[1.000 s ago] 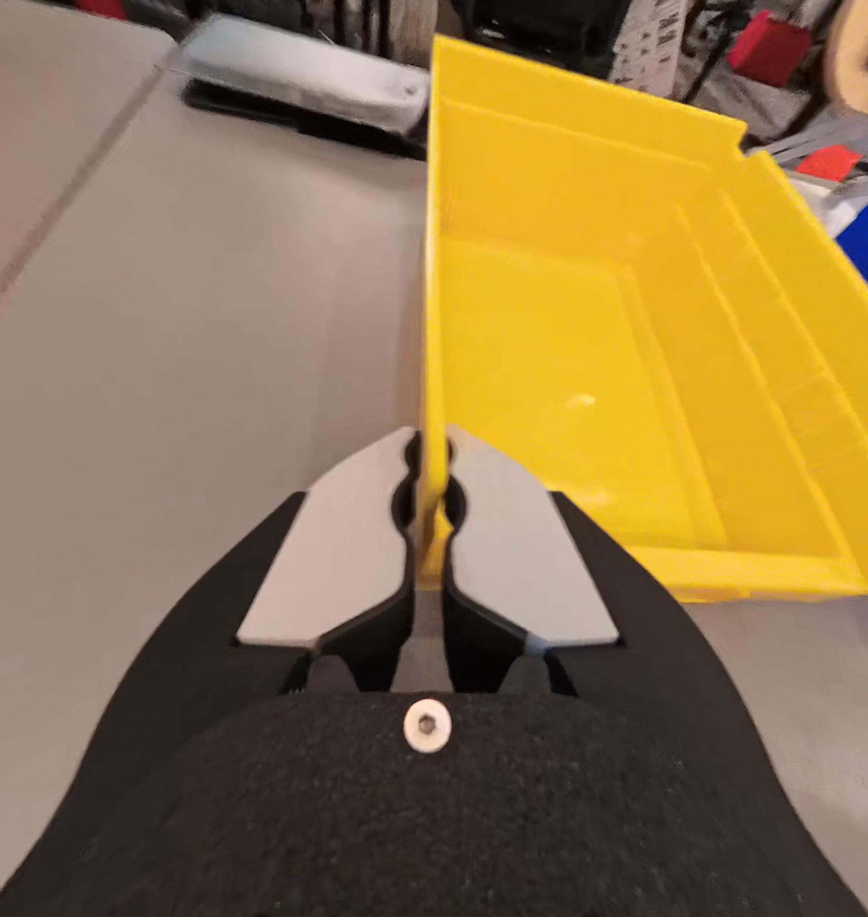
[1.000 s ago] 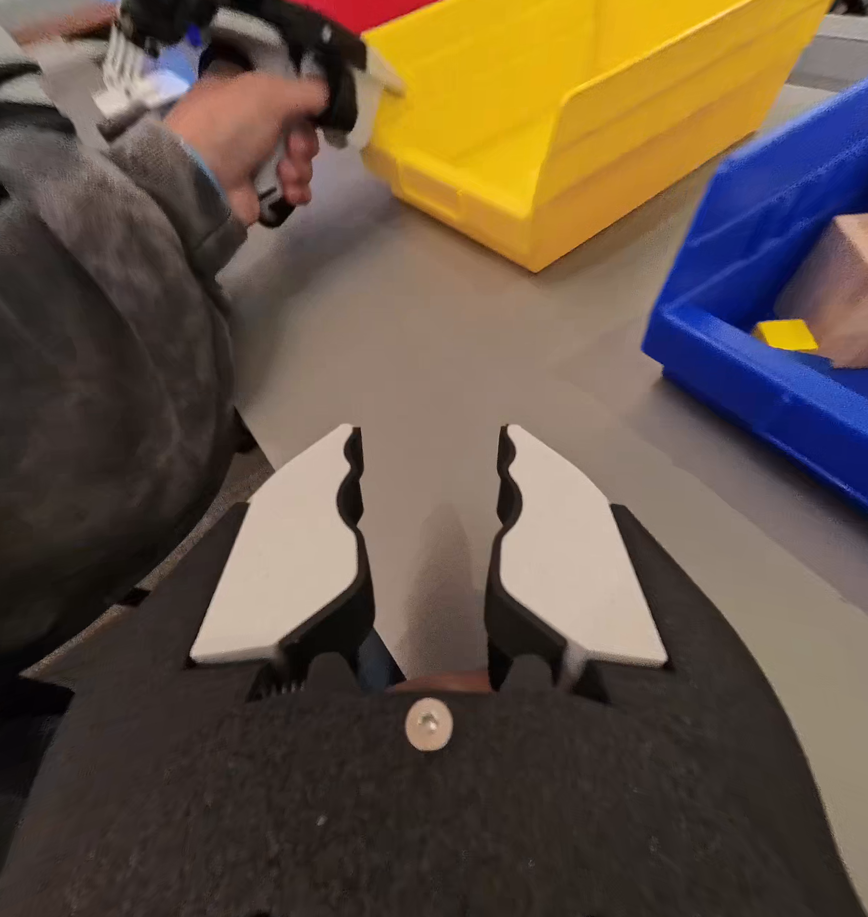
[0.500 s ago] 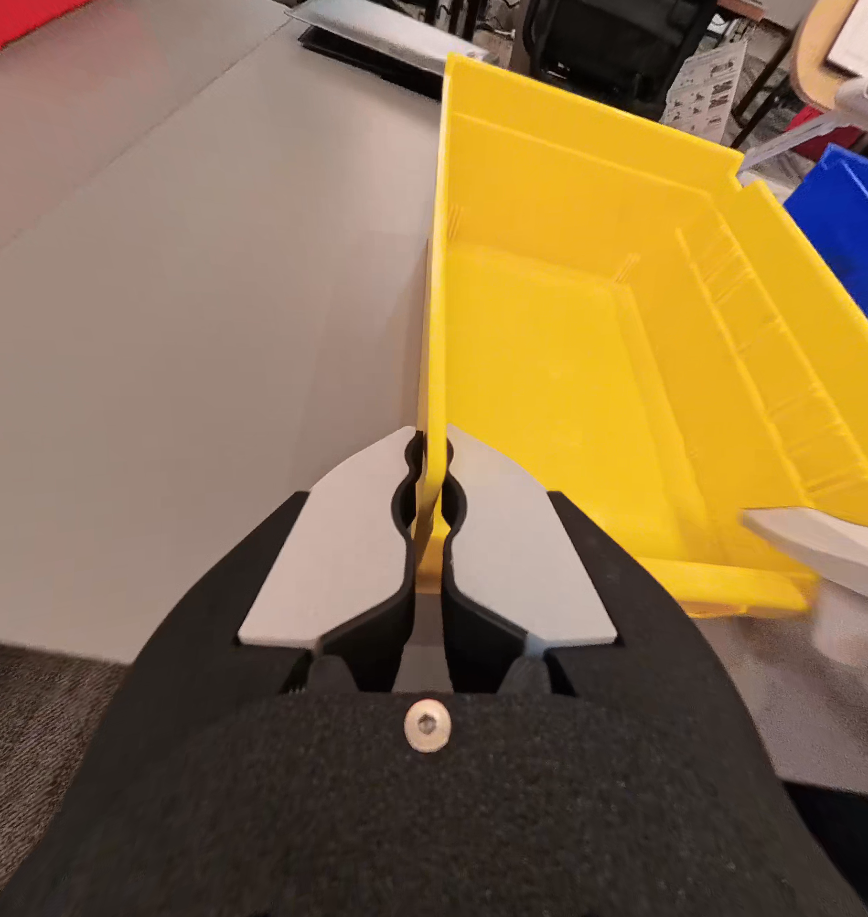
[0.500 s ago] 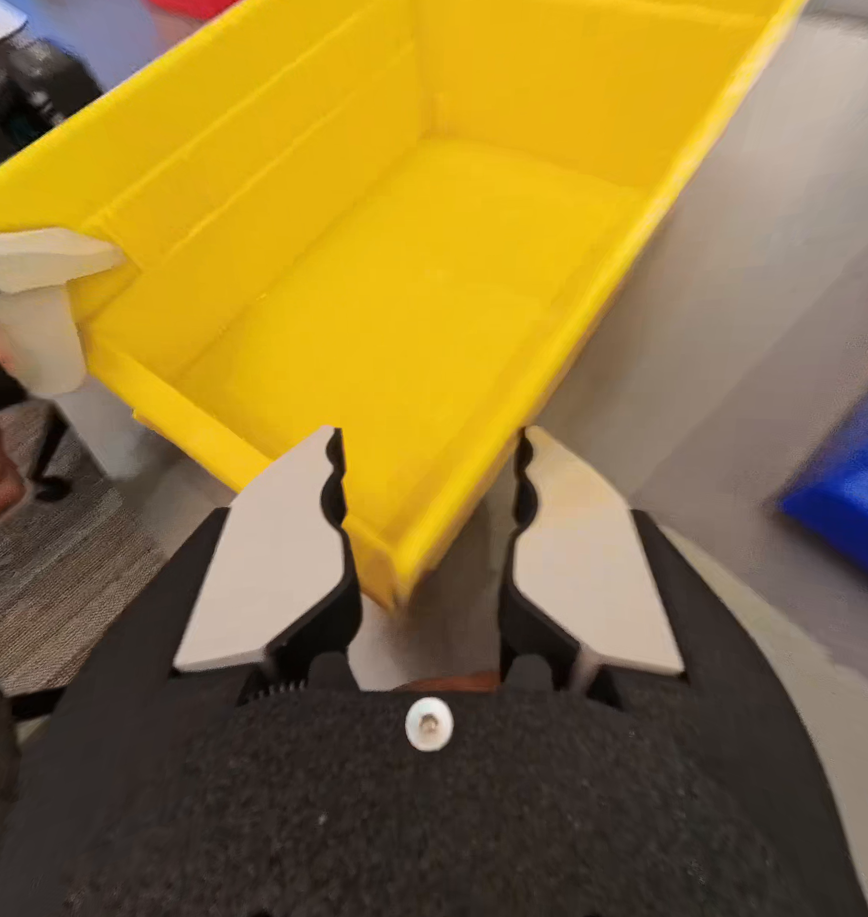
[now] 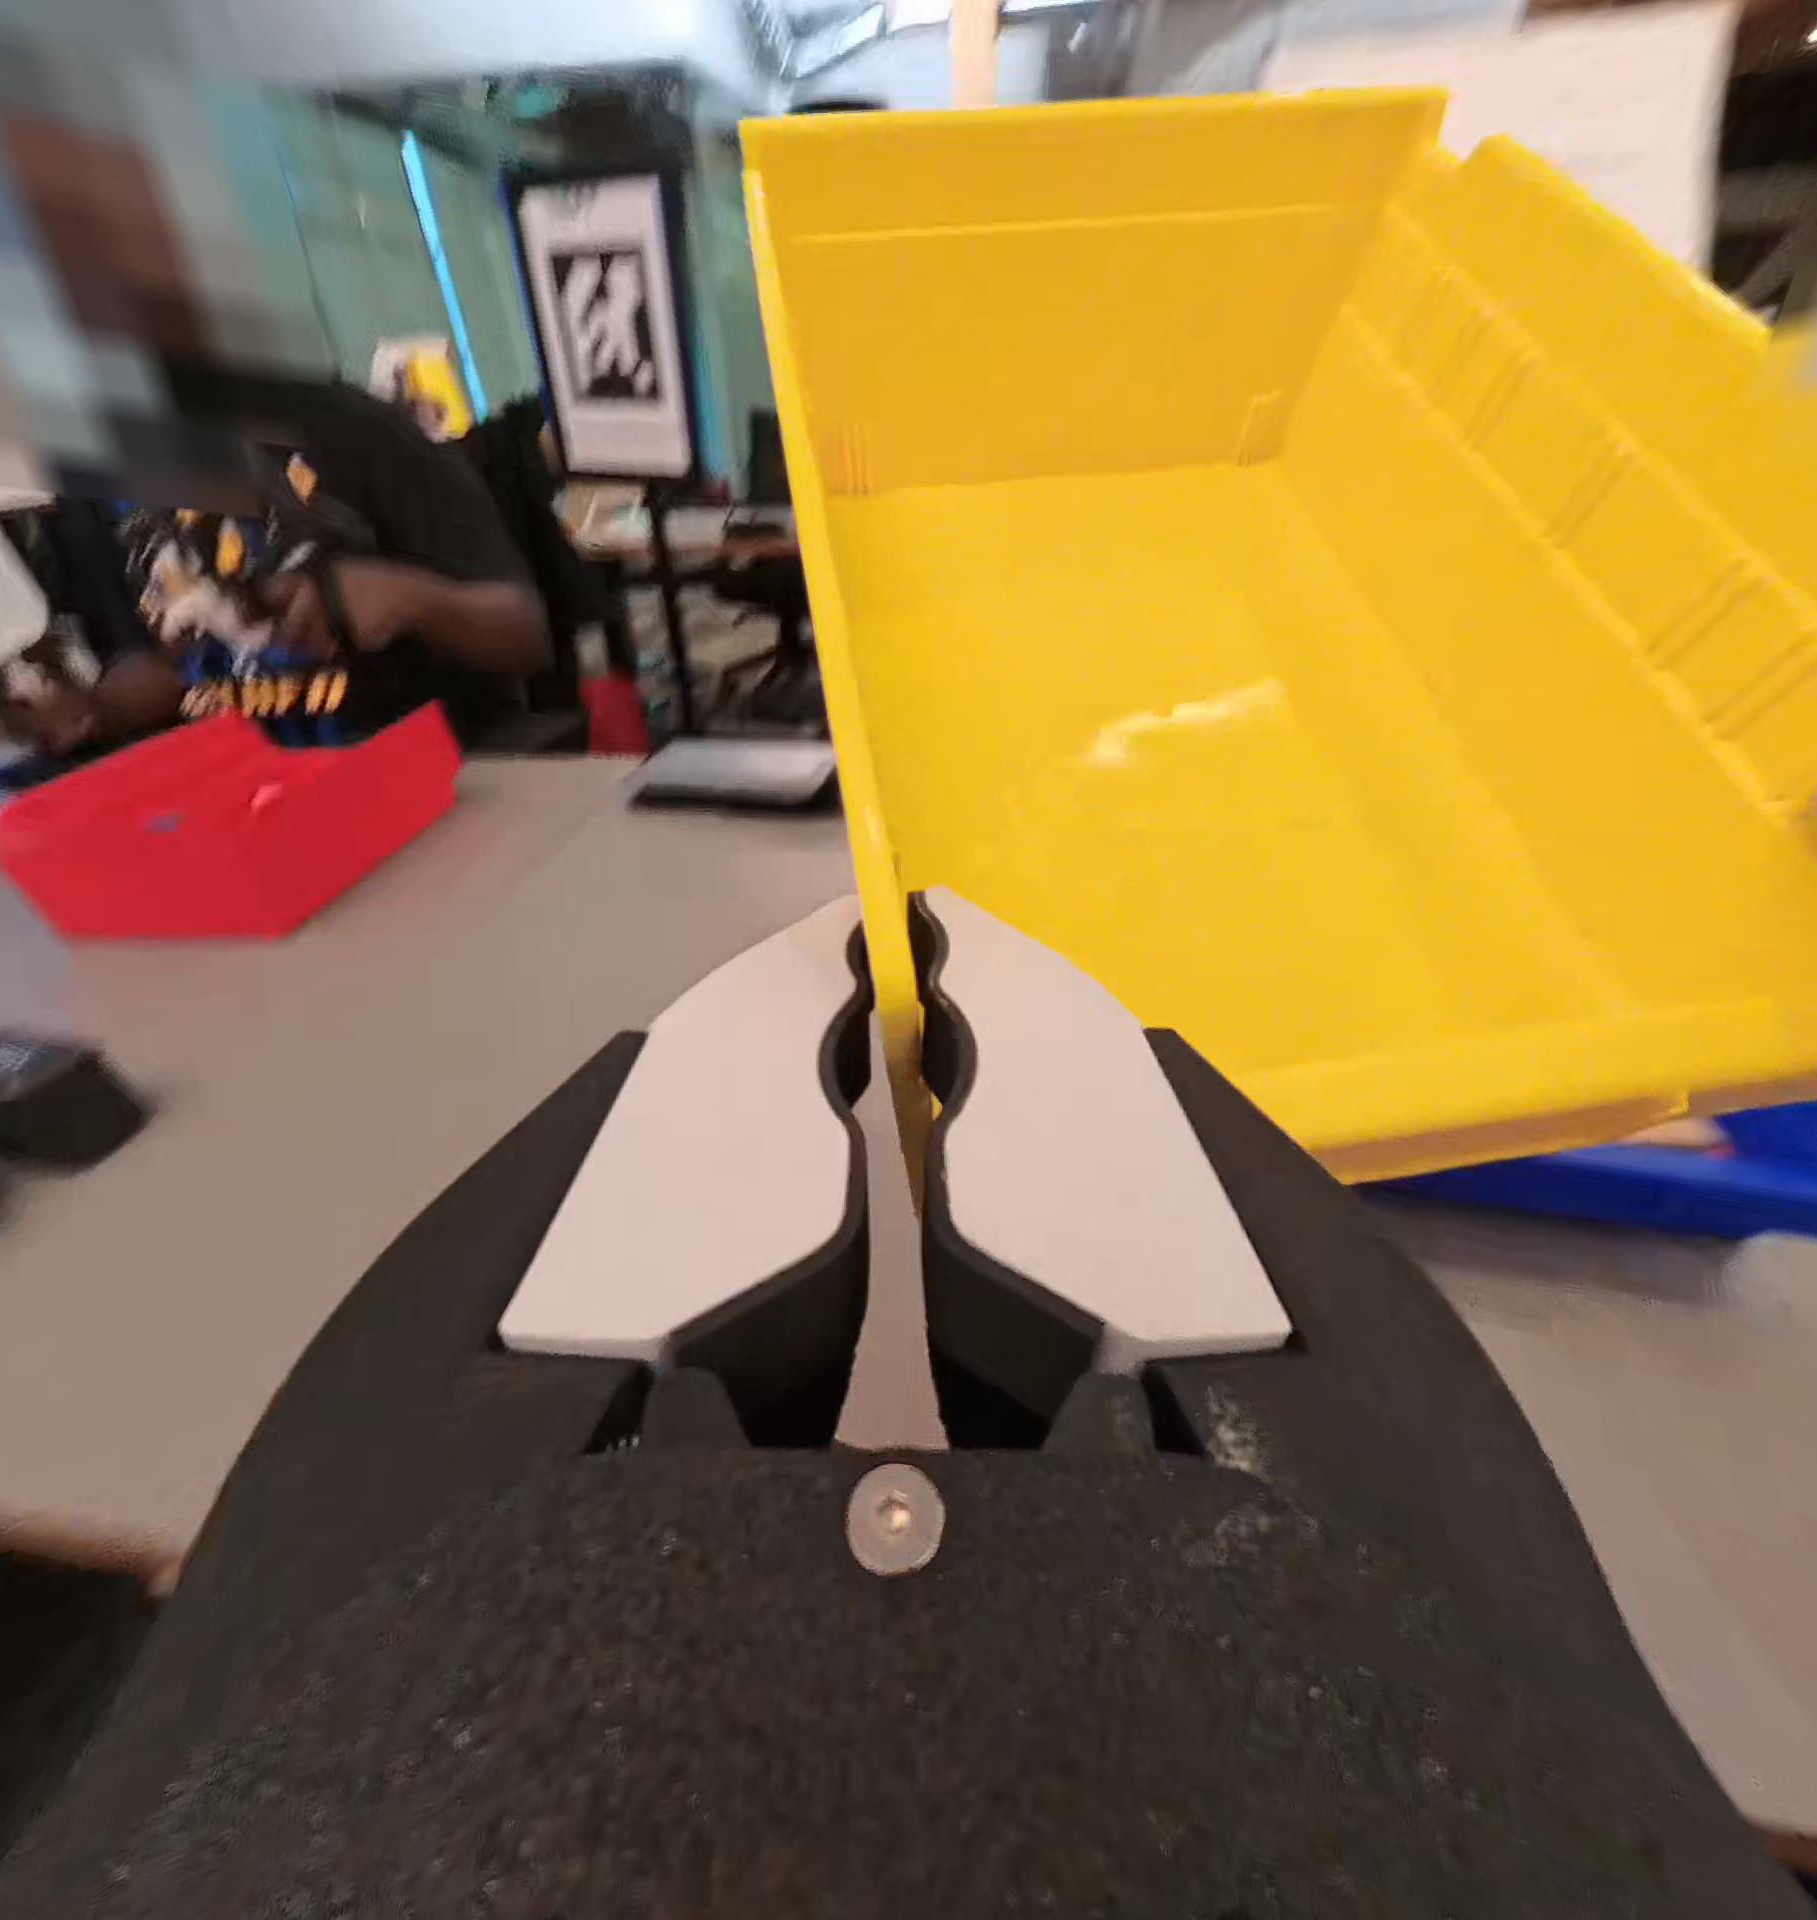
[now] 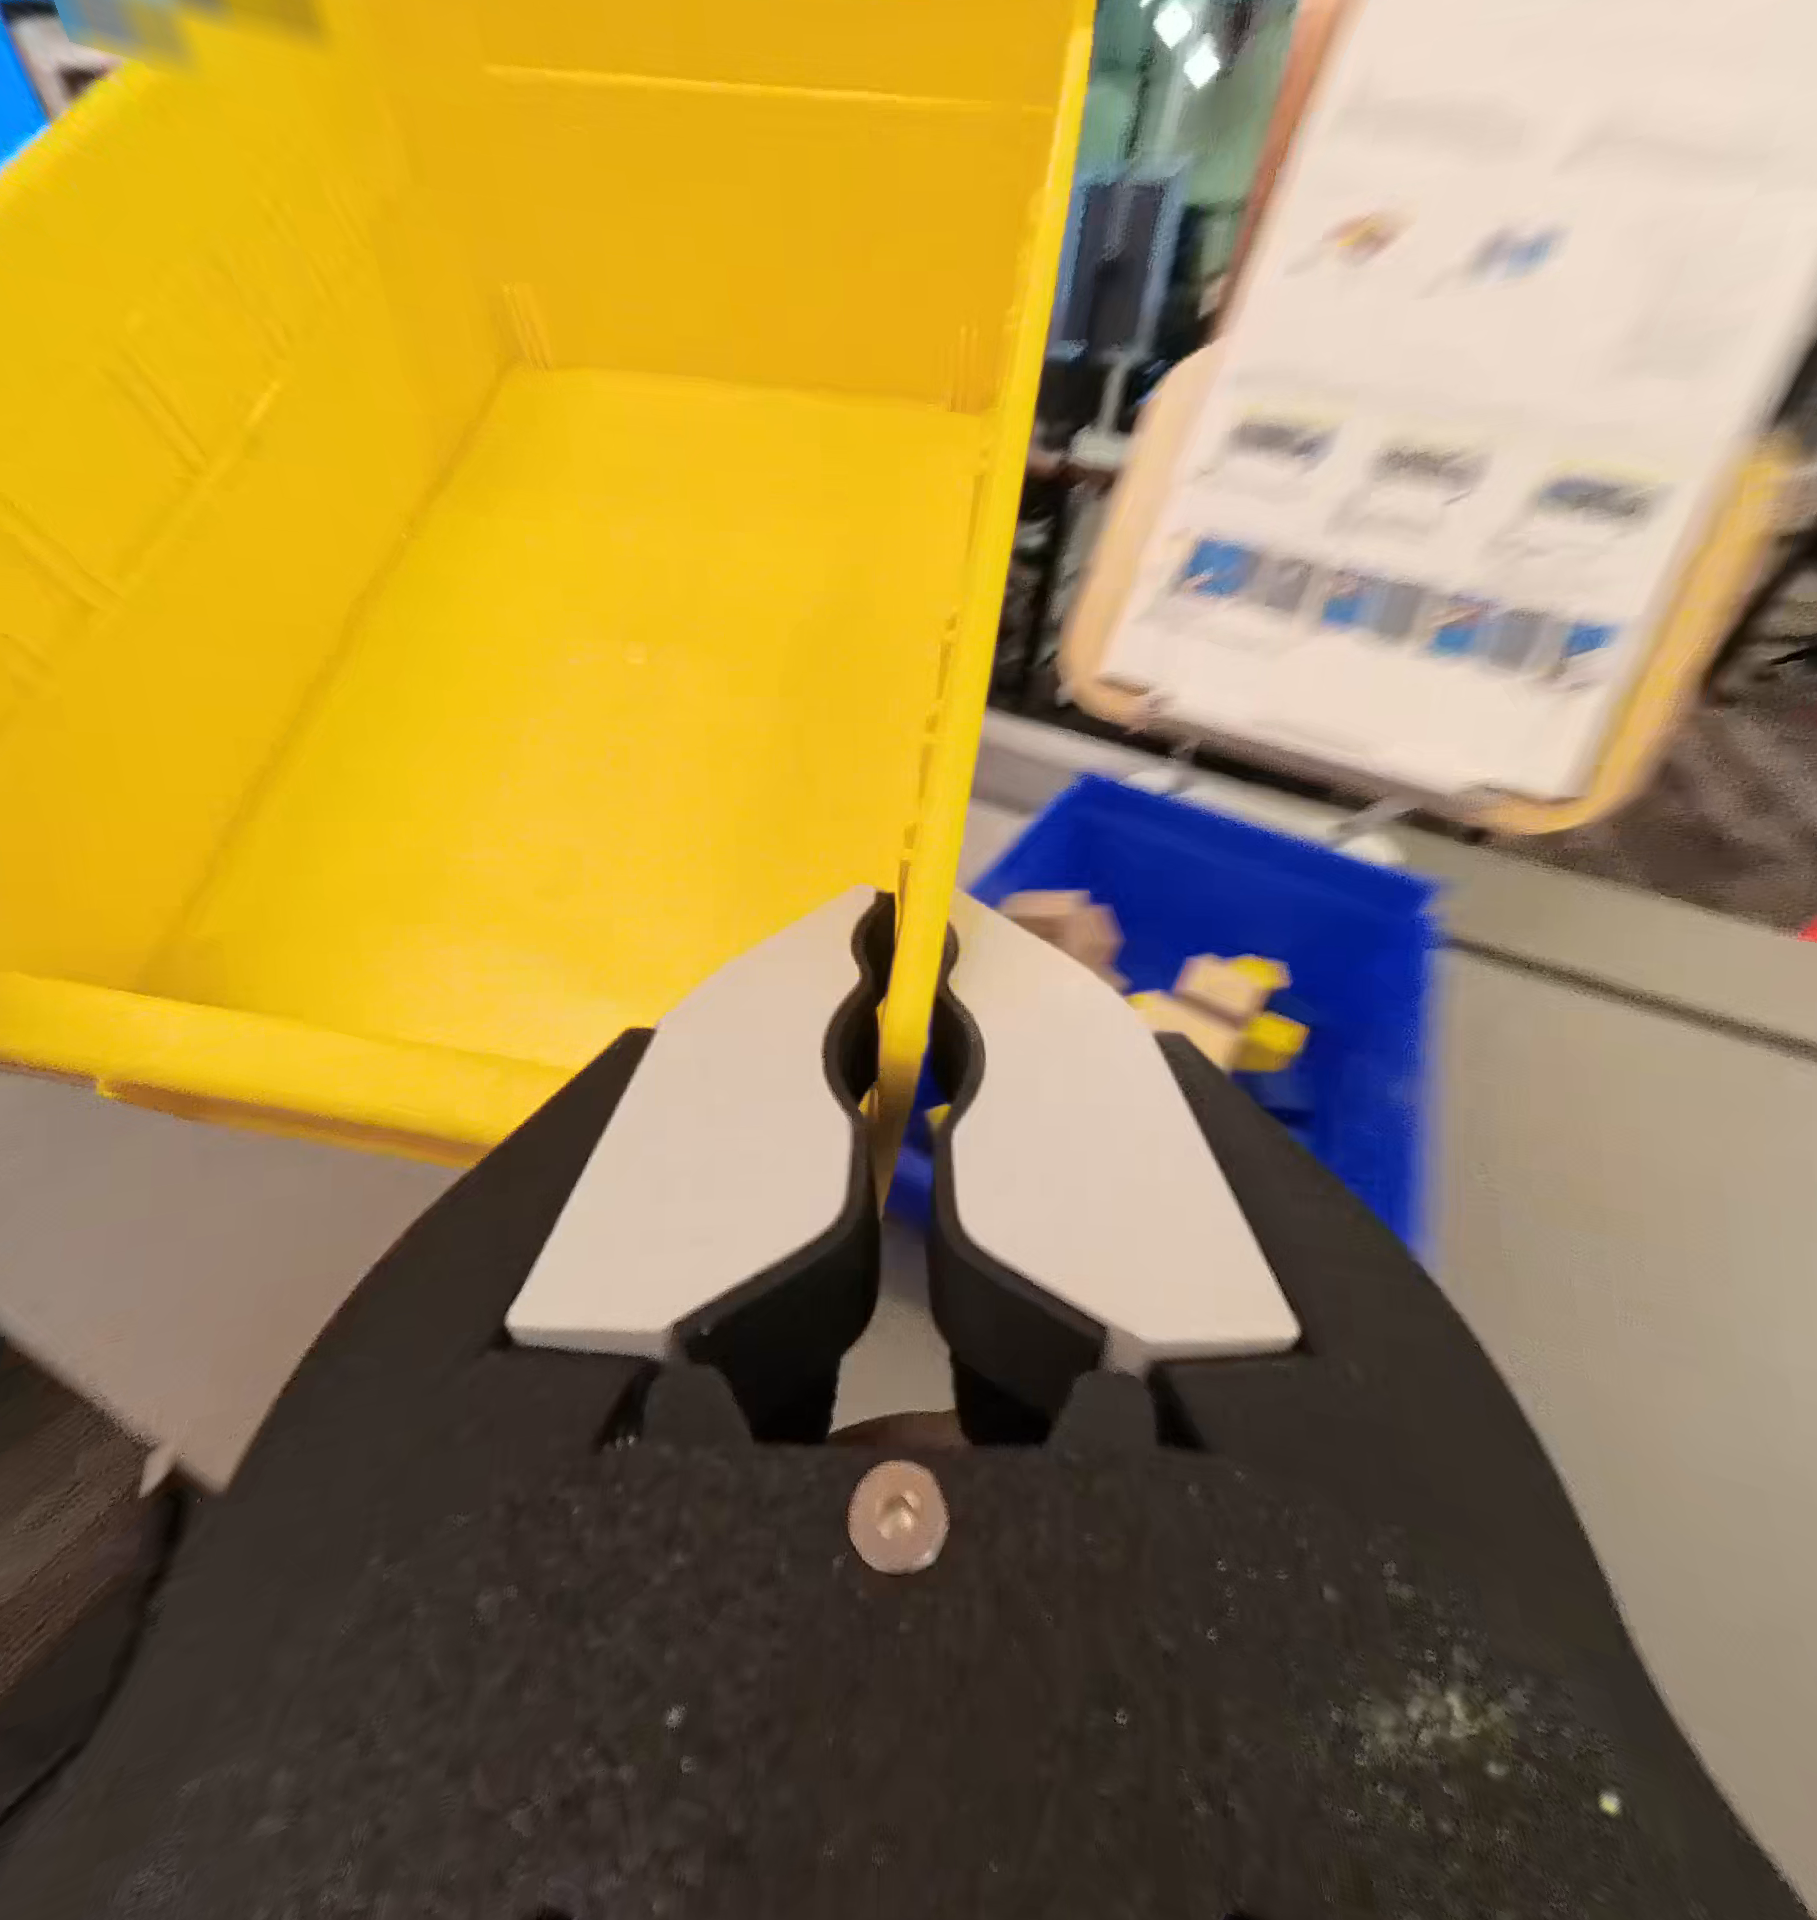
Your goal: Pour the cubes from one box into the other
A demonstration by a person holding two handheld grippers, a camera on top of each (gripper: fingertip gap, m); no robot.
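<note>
The left gripper (image 5: 896,935) is clamped on the left side wall of the yellow box (image 5: 1247,748). The right gripper (image 6: 909,925) is clamped on the opposite side wall of the same box (image 6: 530,665). The box is raised clear of the worktop (image 5: 312,1091) and tilted; its interior appears empty. The blue box (image 6: 1330,935) rests on the worktop below and beyond it, containing wooden cubes (image 6: 1231,987), some apparently with yellow faces. A red bin (image 5: 208,831) sits well apart to the left.
</note>
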